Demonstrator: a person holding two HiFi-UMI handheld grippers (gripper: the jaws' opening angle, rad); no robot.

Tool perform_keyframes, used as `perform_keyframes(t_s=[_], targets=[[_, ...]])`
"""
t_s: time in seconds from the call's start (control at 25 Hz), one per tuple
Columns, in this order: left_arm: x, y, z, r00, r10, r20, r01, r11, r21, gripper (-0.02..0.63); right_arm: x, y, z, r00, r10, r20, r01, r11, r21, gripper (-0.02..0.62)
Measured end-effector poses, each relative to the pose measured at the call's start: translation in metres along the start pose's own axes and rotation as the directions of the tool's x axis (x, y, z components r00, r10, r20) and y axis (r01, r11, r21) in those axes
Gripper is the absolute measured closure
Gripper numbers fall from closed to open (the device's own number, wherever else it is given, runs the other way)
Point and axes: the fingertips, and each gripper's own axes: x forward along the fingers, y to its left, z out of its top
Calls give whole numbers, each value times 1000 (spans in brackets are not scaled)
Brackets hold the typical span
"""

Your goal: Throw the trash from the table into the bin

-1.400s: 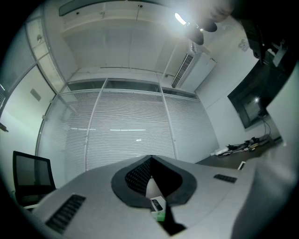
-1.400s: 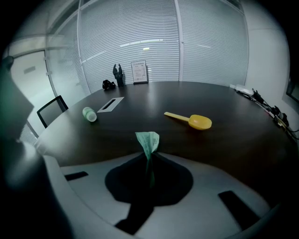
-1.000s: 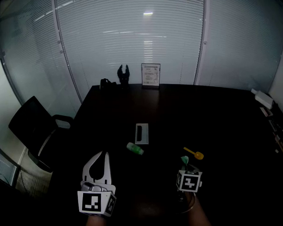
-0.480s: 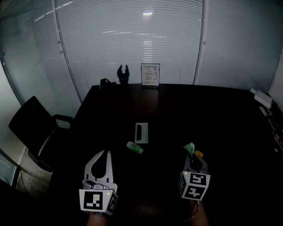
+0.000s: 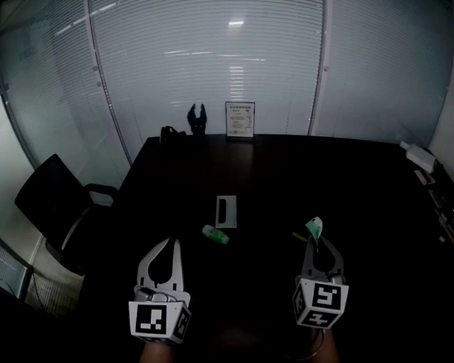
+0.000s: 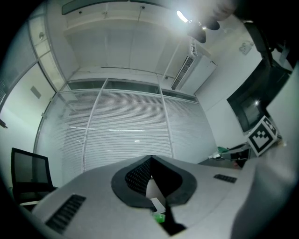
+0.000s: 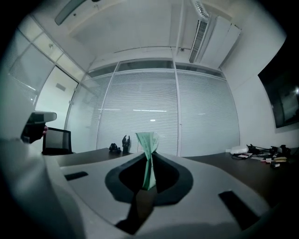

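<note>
My right gripper (image 5: 315,234) is shut on a crumpled green paper scrap (image 5: 314,225) and holds it up off the dark table (image 5: 360,189). In the right gripper view the green paper scrap (image 7: 147,142) sticks up from between the closed tips of the right gripper (image 7: 149,156). A small green bottle (image 5: 215,234) and a flat white piece (image 5: 226,212) lie in the middle of the table. A yellow item (image 5: 299,236) peeks out just left of the right jaws. My left gripper (image 5: 170,243) hovers at the near left, shut, with nothing held. In the left gripper view the left gripper (image 6: 150,159) has its tips together.
A black chair (image 5: 51,201) stands left of the table. At the far edge are a framed card (image 5: 240,119) and a black claw-shaped tool (image 5: 197,116). A white device (image 5: 416,155) and small items lie along the right edge. Blinds cover the glass wall behind.
The right gripper has risen off the table with the green scrap and tipped from pointing down to level. It now hides most of the yellow item. The left gripper has stayed put.
</note>
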Motion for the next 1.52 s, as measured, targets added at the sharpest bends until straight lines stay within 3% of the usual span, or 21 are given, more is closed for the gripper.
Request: perform_keyframes(t_s=[0.4,0.88,1.52], targets=[[-4,-6,7,1000,-5,-5,6,1000,10,609,-23,6,27,994,12,107,-8,999,-38,572],[-17,-20,16,999,-39,14,39,999,-1,609,-49,0,32,992,-23,125,29,999,-41,572],[-91,-65,35,991,-131,35,131,991,-14,609,-164,-17,44,976,-112,185,123,991,-53,572]])
